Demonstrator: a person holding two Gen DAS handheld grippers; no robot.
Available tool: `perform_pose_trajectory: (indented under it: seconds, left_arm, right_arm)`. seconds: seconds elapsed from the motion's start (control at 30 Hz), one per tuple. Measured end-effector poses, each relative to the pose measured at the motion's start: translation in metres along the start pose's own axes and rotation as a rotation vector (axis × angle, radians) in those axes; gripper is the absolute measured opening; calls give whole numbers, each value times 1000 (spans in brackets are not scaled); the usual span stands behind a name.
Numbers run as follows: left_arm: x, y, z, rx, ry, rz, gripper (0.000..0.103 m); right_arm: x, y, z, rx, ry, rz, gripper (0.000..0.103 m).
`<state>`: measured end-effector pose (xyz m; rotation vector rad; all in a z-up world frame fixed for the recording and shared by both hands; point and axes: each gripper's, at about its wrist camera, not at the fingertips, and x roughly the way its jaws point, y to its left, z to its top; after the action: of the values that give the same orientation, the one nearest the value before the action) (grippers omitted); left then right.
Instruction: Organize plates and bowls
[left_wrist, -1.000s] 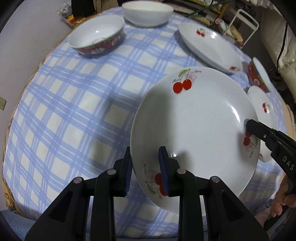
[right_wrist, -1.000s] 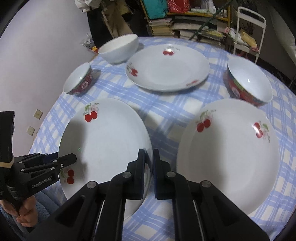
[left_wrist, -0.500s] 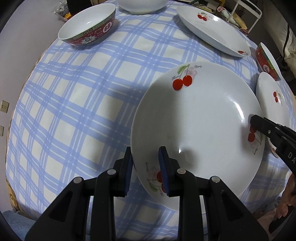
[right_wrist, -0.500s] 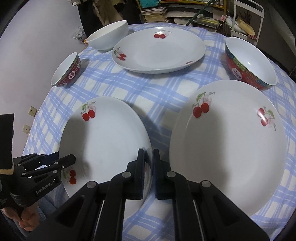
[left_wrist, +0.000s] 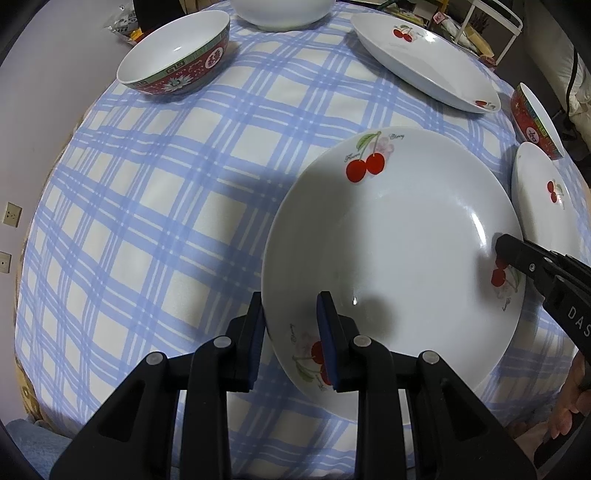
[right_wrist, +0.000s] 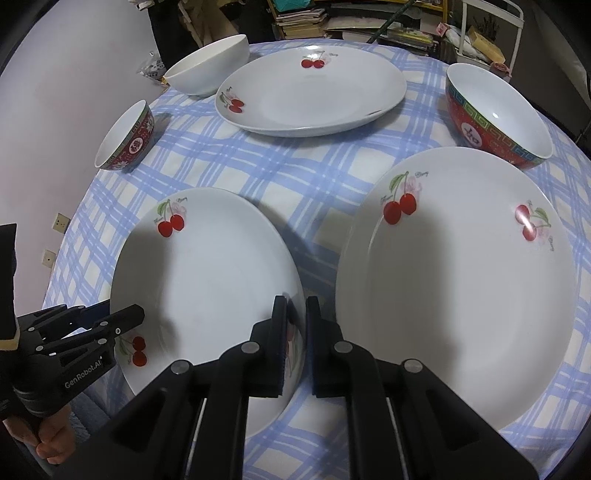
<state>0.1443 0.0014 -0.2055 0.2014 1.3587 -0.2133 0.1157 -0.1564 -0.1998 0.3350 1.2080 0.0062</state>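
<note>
Together, both two-finger grippers clamp one white cherry-printed ceramic plate (left_wrist: 399, 236): the left gripper (left_wrist: 291, 328) has its blue-padded jaws narrowed on the rim at the plate's 7 o'clock edge, one finger under the rim and one over it, while the right gripper (right_wrist: 295, 328) pinches the opposite rim, its jaws nearly closed with only the plate's edge between them. Seen from the left wrist camera, the right gripper's black finger lies on the plate at 3 o'clock, beside a cherry print. The gripped plate appears raised off the blue-and-white checked tablecloth (left_wrist: 155, 192), casting a dark shadow at its 9 o'clock side. From the right wrist camera, a second white cherry plate (right_wrist: 458, 280) lies flat just beside the held one at 3 o'clock, and a third white cherry plate (right_wrist: 314, 92) sits farther off at 12 o'clock. A red patterned bowl with a white interior (right_wrist: 495, 114) stands at 2 o'clock, a smaller red patterned bowl (right_wrist: 125, 140) at 10 o'clock, and a plain white bowl (right_wrist: 207, 75) at 11 o'clock near the table's far edge.
</note>
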Motion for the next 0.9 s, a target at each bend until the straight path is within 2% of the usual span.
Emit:
perform_pose_trajectory:
  seconds: [0.13,0.33,0.43,0.67,0.77,0.8,0.87,0.9]
  left_arm:
    - [4,-8,-4,30,-8,36,28]
    - [3,-5,-4,16,-2,19,28]
    - [-1,-2,-5,10,-18,50,28]
    - [-22,3,1,-10,-75,96,30]
    - [-38,9,6,-7,-106,114,45]
    - [-44,5,7,4,-128,130,50]
    - [-56,-2,9,31,-168,181,55]
    - [-60,-6,10,37,-178,190,62]
  right_arm:
    - [0,2,-1,-9,-3,-11,11]
    - [0,-2,-1,23,2,2,11]
    - [-2,-3,-1,34,7,1,11]
    - [-37,-7,11,22,-105,-4,11]
    - [-51,-12,20,17,-130,-9,12]
    - [-54,-15,23,21,-129,-5,14]
    - [-60,-25,26,41,-121,2,21]
    - [-63,-28,28,47,-120,-4,27]
